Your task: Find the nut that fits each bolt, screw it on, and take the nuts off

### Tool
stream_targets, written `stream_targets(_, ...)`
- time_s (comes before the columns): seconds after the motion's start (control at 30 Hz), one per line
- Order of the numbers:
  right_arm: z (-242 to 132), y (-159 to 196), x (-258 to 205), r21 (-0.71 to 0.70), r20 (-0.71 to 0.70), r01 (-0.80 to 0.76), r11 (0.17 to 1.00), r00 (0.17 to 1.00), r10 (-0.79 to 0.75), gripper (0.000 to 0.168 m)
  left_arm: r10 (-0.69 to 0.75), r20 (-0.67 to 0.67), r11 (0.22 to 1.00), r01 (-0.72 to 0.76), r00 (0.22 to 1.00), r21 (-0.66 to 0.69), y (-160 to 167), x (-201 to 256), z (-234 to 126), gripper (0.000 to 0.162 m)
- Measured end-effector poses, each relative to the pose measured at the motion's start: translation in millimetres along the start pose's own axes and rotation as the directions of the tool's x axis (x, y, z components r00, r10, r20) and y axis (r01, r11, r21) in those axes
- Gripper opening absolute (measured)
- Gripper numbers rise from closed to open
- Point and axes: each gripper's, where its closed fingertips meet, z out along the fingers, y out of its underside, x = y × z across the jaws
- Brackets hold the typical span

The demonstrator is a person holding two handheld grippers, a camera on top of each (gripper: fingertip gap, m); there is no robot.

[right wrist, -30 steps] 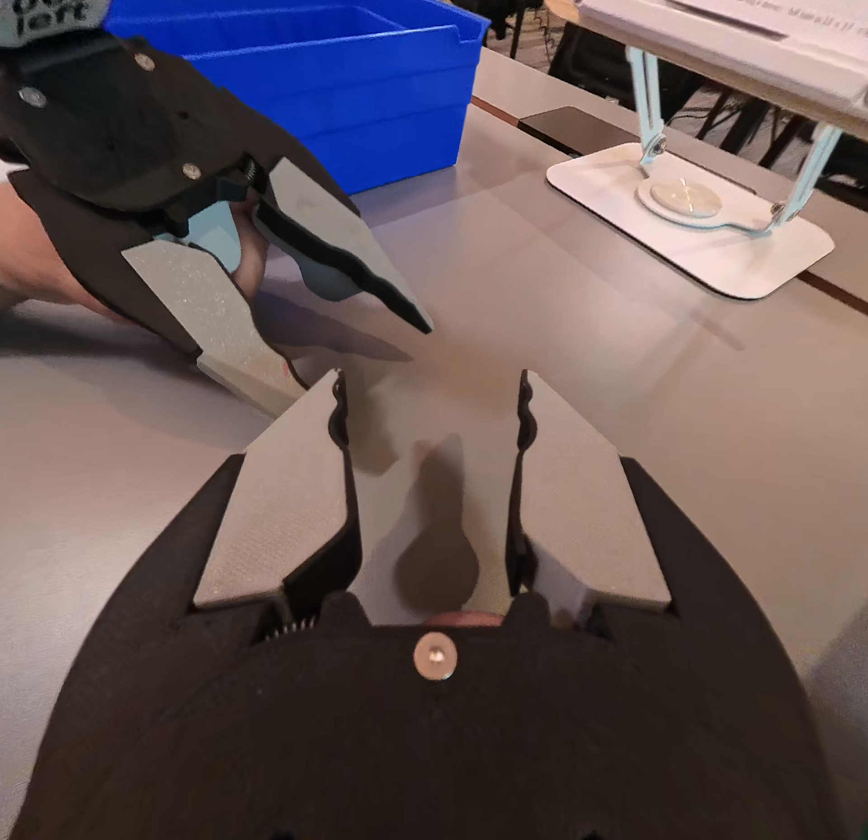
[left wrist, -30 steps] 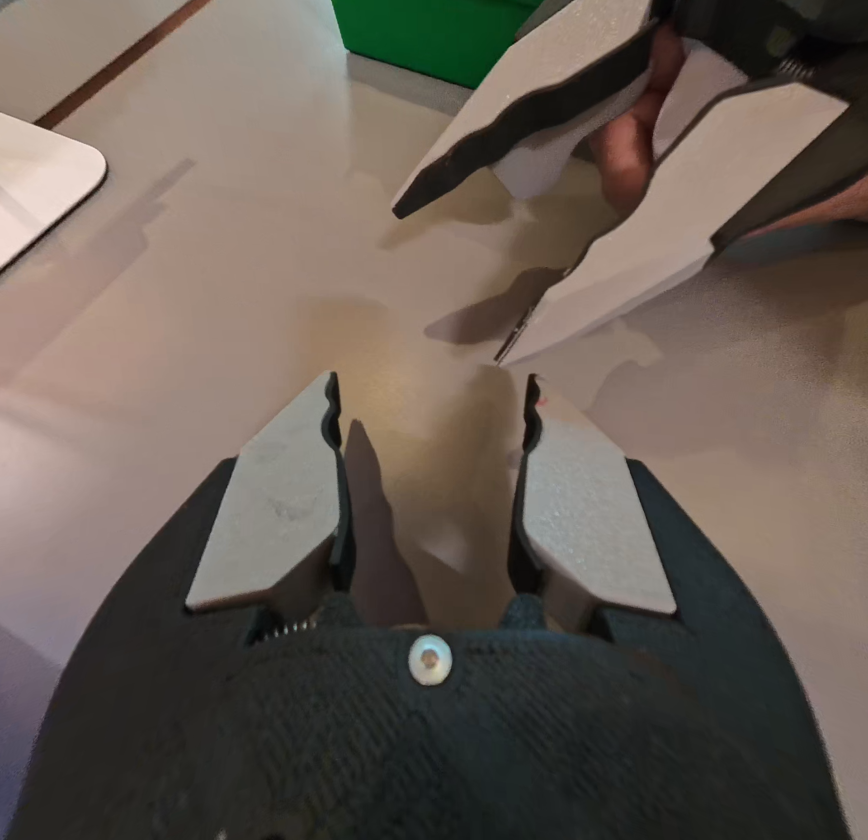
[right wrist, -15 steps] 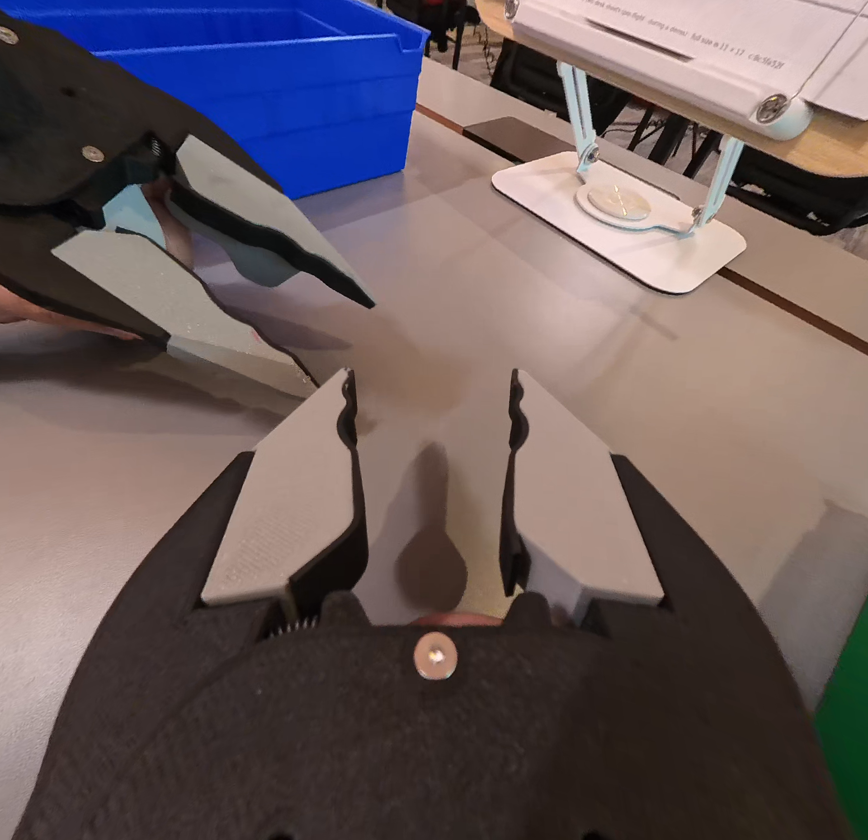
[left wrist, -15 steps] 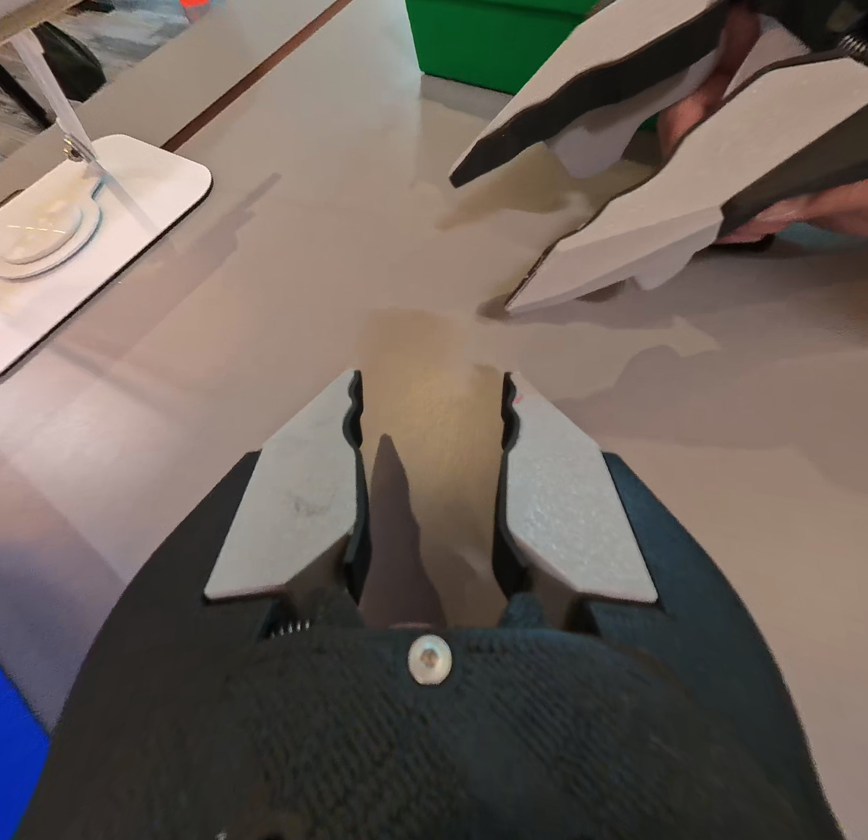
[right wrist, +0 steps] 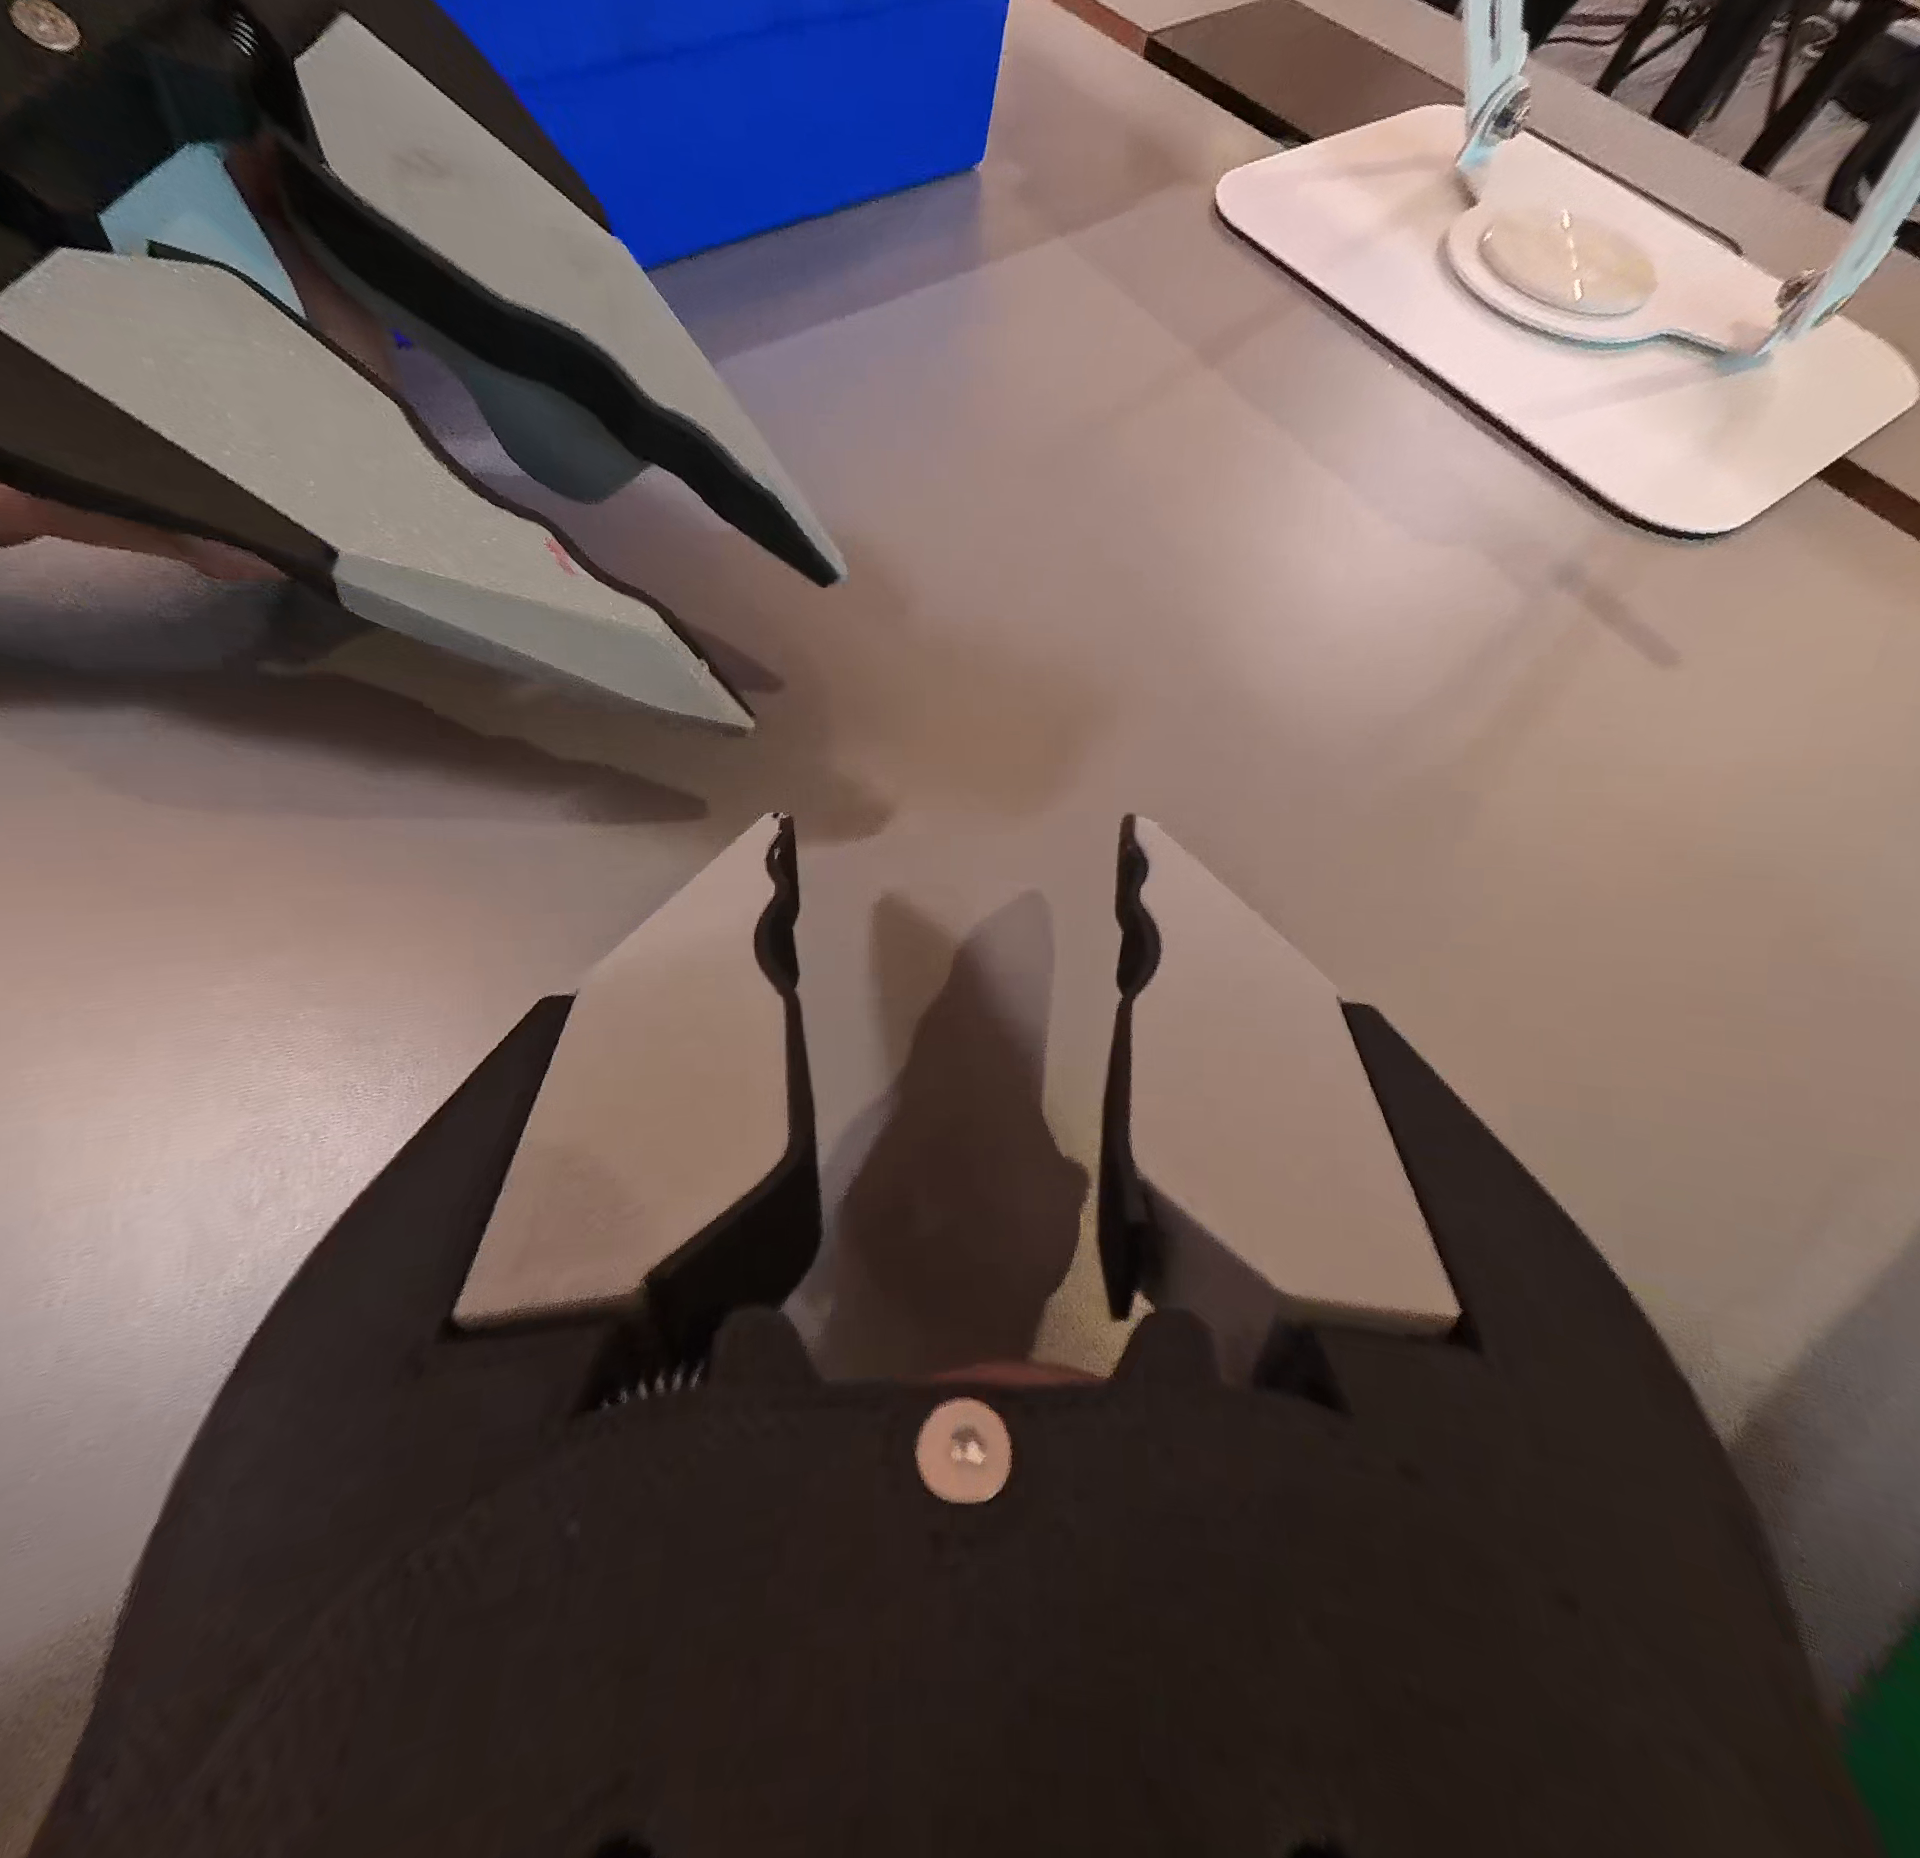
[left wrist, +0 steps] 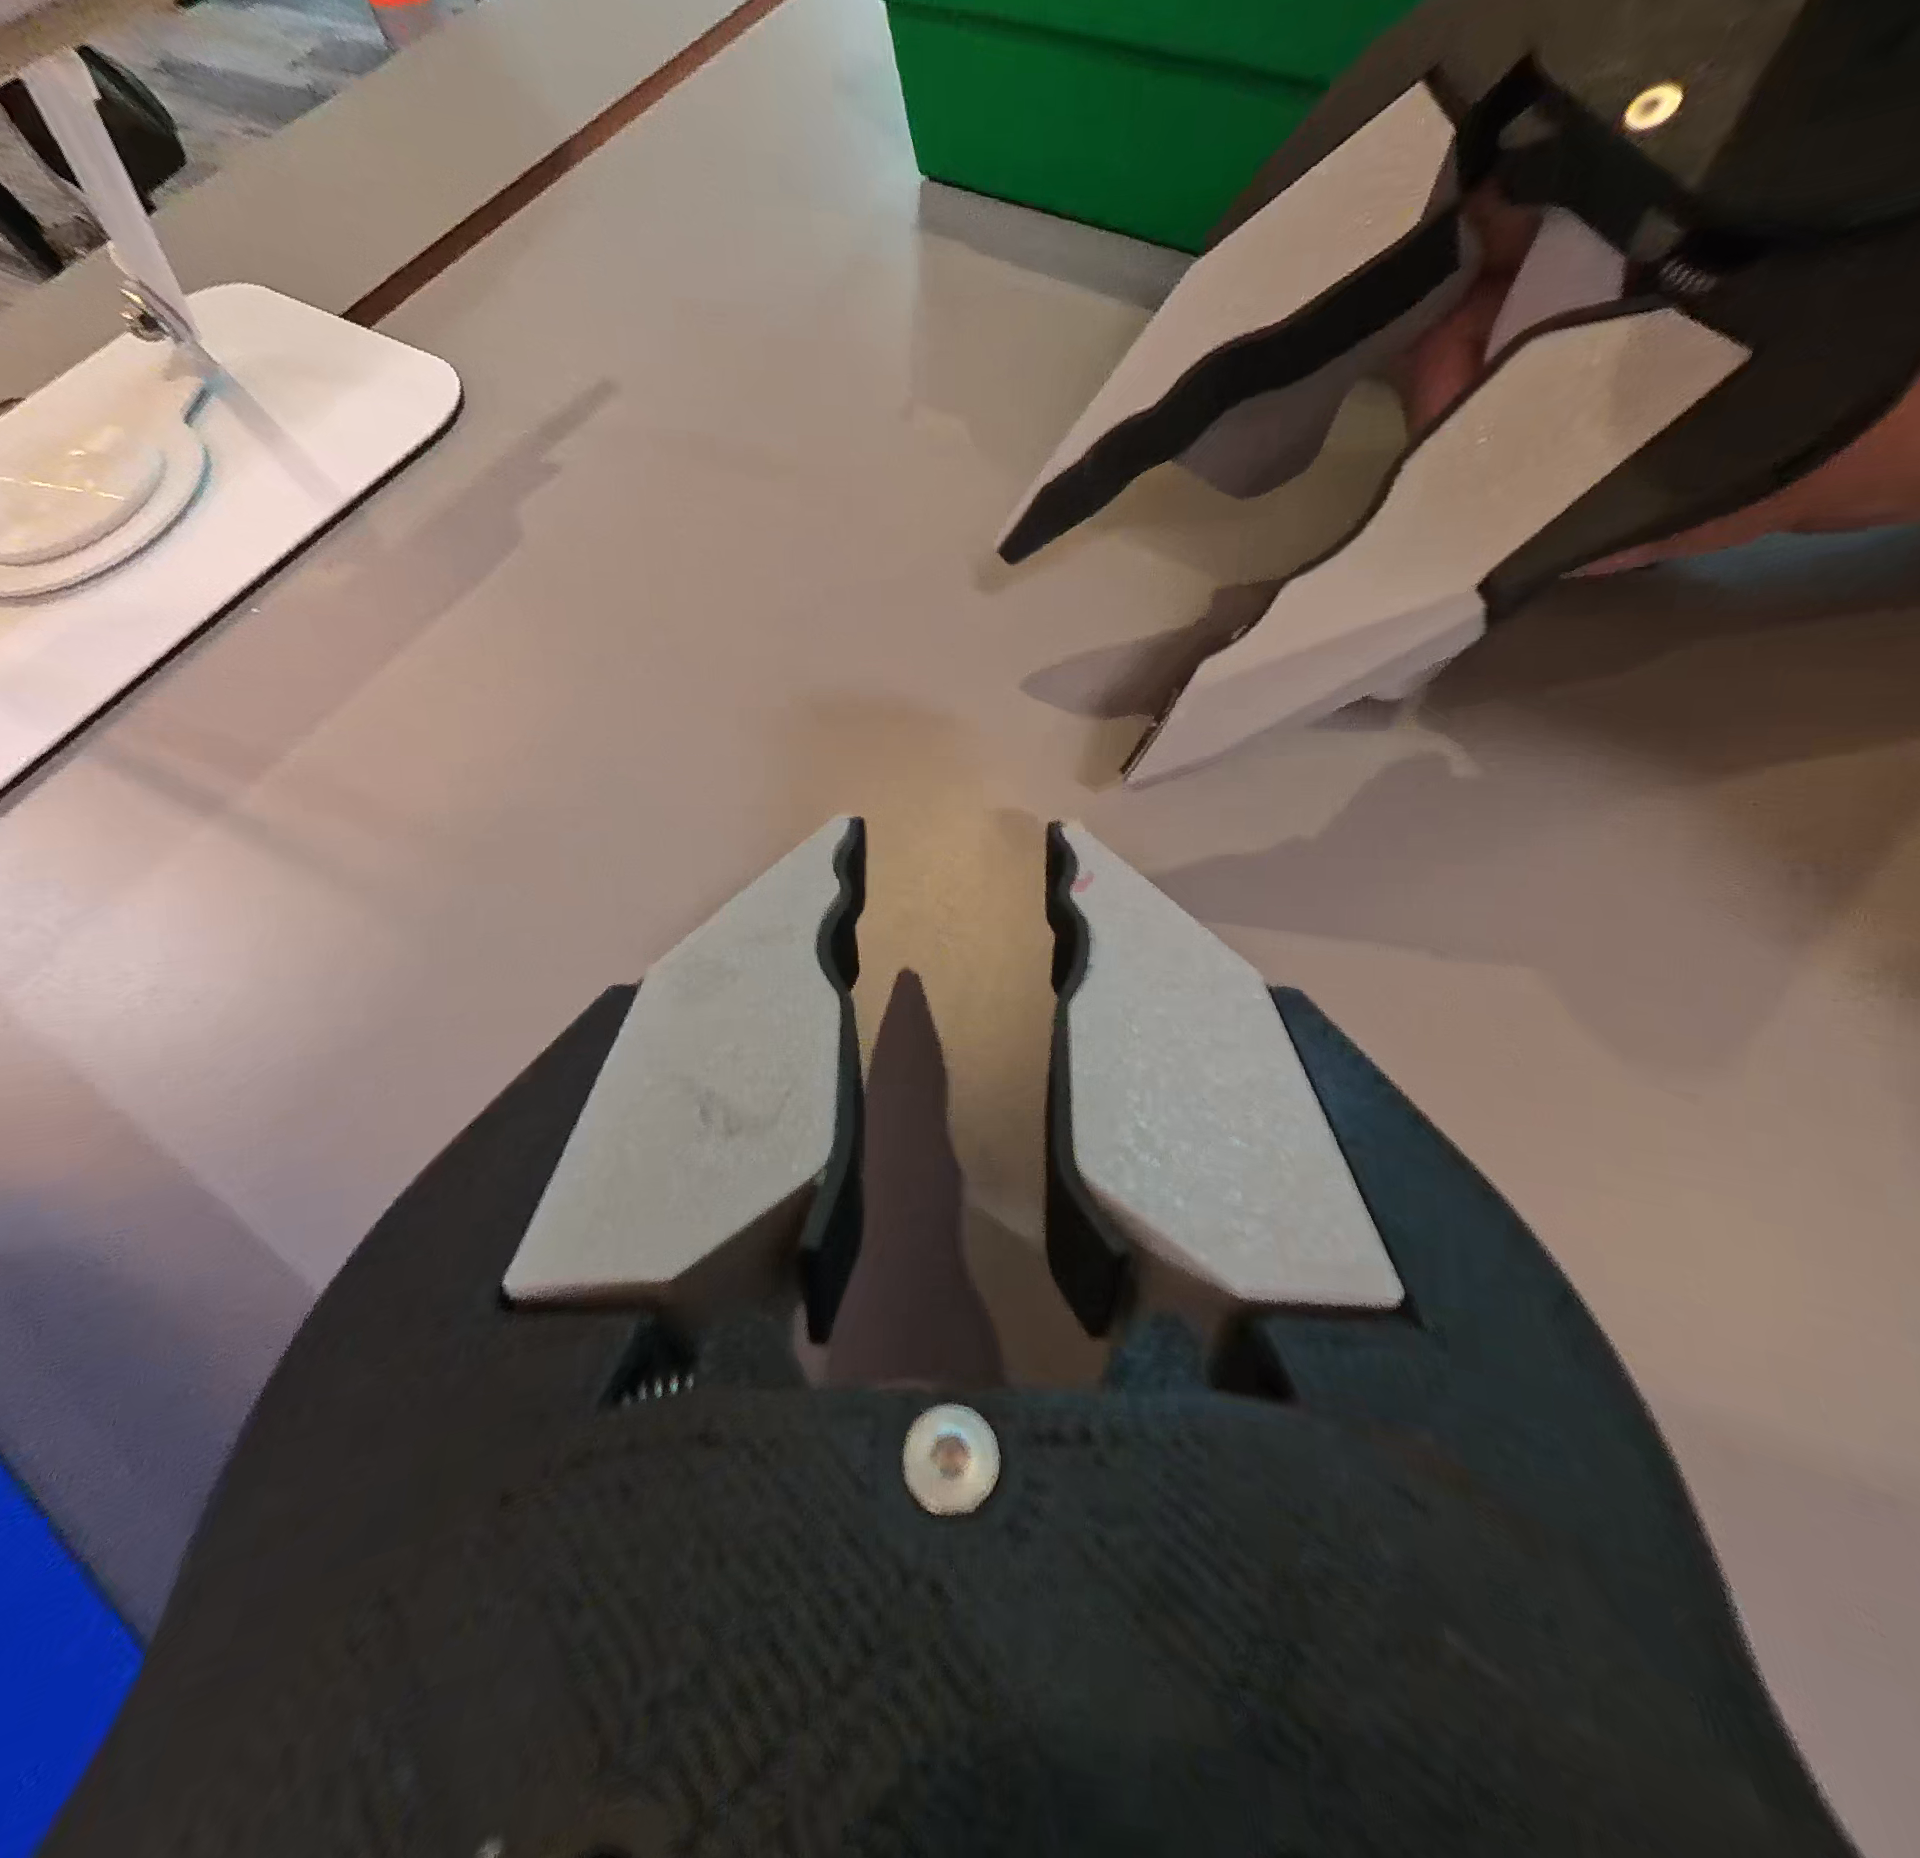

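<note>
Over the bare grey counter (left wrist: 623, 728) I am holding my left hand-held gripper (left wrist: 954, 840) and right hand-held gripper (right wrist: 954, 834), both spread and gripping nothing. Neither view is showing me any bolts or nuts; a blue bin (right wrist: 727, 73) is sitting beyond my left one.

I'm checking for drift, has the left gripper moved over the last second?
Yes. The white stand base and green bin sit farther right in its view, so the left gripper has swung leftward; its jaws have also narrowed.
</note>
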Motion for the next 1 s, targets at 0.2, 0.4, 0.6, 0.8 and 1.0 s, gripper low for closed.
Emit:
stream_targets(0.2,-3.8,1.2,-0.3,0.006,0.009,0.020,1.000,1.000,-0.020,0.063,0.056,0.020,0.998,-0.056,0.998,-0.019,2.2,2.0,3.6,0.032)
stream_targets(0.4,-3.1,0.8,-1.4,0.004,-0.010,0.059,0.998,0.998,-0.059,0.057,0.044,0.079,0.995,-0.037,0.996,-0.097,15.4,-10.1,11.3,0.030)
stream_targets(0.6,-5.0,-3.5,11.9,0.037,-0.052,0.017,0.999,0.999,-0.015,0.056,0.066,0.083,0.996,-0.061,0.994,-0.062,8.6,-9.1,8.2,0.028)
stream_targets(0.8,-2.7,-1.8,11.6,0.020,-0.051,0.022,1.000,0.998,-0.021,0.056,0.127,0.127,0.991,-0.120,0.984,-0.060,7.3,-20.4,-1.0,0.026)
stream_targets(1.0,-1.6,0.2,7.8,-0.004,-0.084,0.091,0.996,0.992,-0.091,0.051,-0.061,0.074,0.997,0.058,0.995,0.047,-0.8,-26.5,-0.4,0.052)
